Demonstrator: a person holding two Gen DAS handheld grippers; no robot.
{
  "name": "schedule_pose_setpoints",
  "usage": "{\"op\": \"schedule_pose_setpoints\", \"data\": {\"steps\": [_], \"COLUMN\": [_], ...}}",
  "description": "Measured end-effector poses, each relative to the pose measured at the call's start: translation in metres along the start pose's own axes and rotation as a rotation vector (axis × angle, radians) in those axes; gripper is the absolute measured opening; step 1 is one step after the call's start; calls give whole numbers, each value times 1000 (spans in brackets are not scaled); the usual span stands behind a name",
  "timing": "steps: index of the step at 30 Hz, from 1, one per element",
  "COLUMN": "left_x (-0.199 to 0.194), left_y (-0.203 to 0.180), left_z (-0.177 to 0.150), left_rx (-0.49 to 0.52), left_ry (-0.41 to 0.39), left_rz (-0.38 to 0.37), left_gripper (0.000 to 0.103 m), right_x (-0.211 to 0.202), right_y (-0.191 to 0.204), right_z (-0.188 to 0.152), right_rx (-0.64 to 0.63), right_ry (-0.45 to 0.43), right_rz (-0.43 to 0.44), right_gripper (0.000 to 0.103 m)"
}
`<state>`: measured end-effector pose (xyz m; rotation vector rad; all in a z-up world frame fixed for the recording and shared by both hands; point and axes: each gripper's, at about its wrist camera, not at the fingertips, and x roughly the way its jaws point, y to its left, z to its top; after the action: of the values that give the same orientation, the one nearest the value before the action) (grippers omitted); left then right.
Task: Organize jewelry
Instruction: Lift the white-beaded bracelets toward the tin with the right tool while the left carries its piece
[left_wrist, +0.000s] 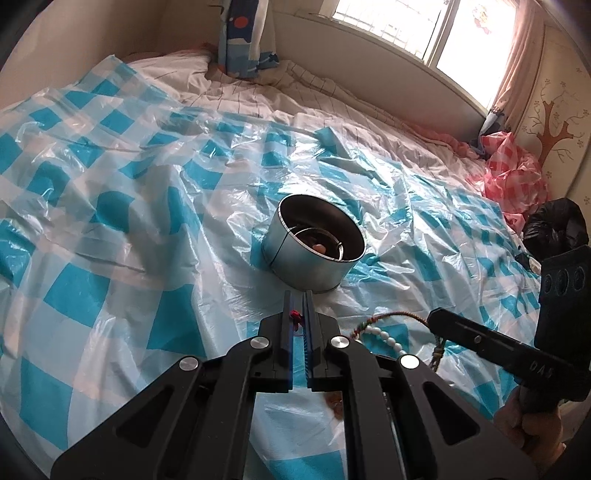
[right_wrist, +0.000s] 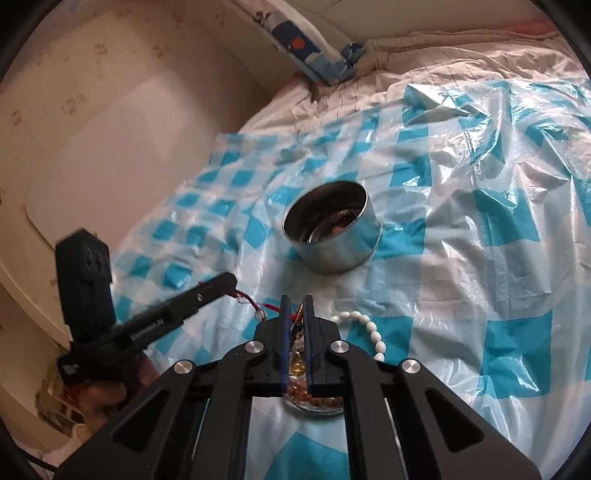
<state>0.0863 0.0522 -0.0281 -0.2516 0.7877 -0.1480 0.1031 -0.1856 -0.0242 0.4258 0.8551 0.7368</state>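
My left gripper (left_wrist: 297, 295) is shut on a red cord (left_wrist: 295, 315) just short of a round metal tin (left_wrist: 314, 254). In the right wrist view the left gripper (right_wrist: 232, 280) comes in from the left, and the red cord (right_wrist: 251, 301) runs from it towards my right gripper (right_wrist: 297, 297). My right gripper is shut on a braided multicoloured cord (right_wrist: 300, 317). In the left wrist view the right gripper (left_wrist: 432, 317) pinches that braided cord (left_wrist: 391, 314). A white bead bracelet (right_wrist: 365, 325) lies by the fingers, and amber beads (right_wrist: 306, 391) lie under them. The tin (right_wrist: 332, 240) holds a bangle.
A blue-and-white checked plastic sheet (left_wrist: 110, 229) covers the bed and is crumpled all over. Red checked plastic (left_wrist: 513, 177) and a black bag (left_wrist: 554, 225) lie at the far right edge. A pillow (left_wrist: 240, 37) stands against the wall under a window. A hand (right_wrist: 107, 391) holds the left gripper.
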Motion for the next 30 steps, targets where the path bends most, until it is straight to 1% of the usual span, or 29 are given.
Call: {"op": "schedule_pose_setpoints", "data": {"steps": [3, 6, 8, 10, 11, 12, 13, 14, 16, 20, 21, 22, 23, 24, 27, 30], "left_x": [-7, -7, -5, -2, -1, -1, 0, 0, 0, 1, 1, 1, 0, 0, -3, -6], "left_y": [1, 3, 4, 3, 3, 3, 3, 4, 5, 5, 5, 5, 5, 5, 6, 6], "left_z": [2, 2, 2, 1, 1, 0, 0, 0, 0, 1, 1, 1, 0, 0, 1, 3], "left_rx": [-8, -18, -20, -15, -14, -12, -14, -16, -19, -18, -15, -14, -11, -9, -15, -24], "left_ry": [-33, -34, -22, -9, -4, -1, 0, 0, 1, 2, 2, 1, 0, -2, -17, -33], "left_rz": [-16, -14, -14, -6, -2, 2, 3, 4, 7, 10, 11, 11, 13, 16, 14, 2], "left_gripper": [4, 4, 4, 4, 4, 4, 4, 4, 4, 4, 4, 4, 4, 4, 4, 4], "right_x": [-11, -14, -13, -4, 3, 7, 10, 12, 20, 47, 55, 62, 68, 70, 61, 35], "right_y": [-4, -9, -13, -20, -26, -28, -27, -23, -18, -19, -17, -14, -11, -9, -11, -18], "right_z": [2, 3, 3, 0, -3, -5, -5, -4, -3, -1, -1, -2, -3, -2, 0, 1], "right_rx": [23, 33, 44, 59, 77, 75, 53, 11, -37, -79, -109, -136, -167, -185, -159, -58], "right_ry": [-36, -43, -30, 19, 63, 81, 90, 88, 93, 166, 186, 202, 218, 226, 197, 131], "right_rz": [24, -6, -25, -68, -103, -128, -163, -192, -223, -241, -251, -265, -281, -294, -271, -193], "right_gripper": [7, 7, 6, 7, 13, 29, 39, 40, 40, 39, 39, 32, 24, 9, 6, 5]}}
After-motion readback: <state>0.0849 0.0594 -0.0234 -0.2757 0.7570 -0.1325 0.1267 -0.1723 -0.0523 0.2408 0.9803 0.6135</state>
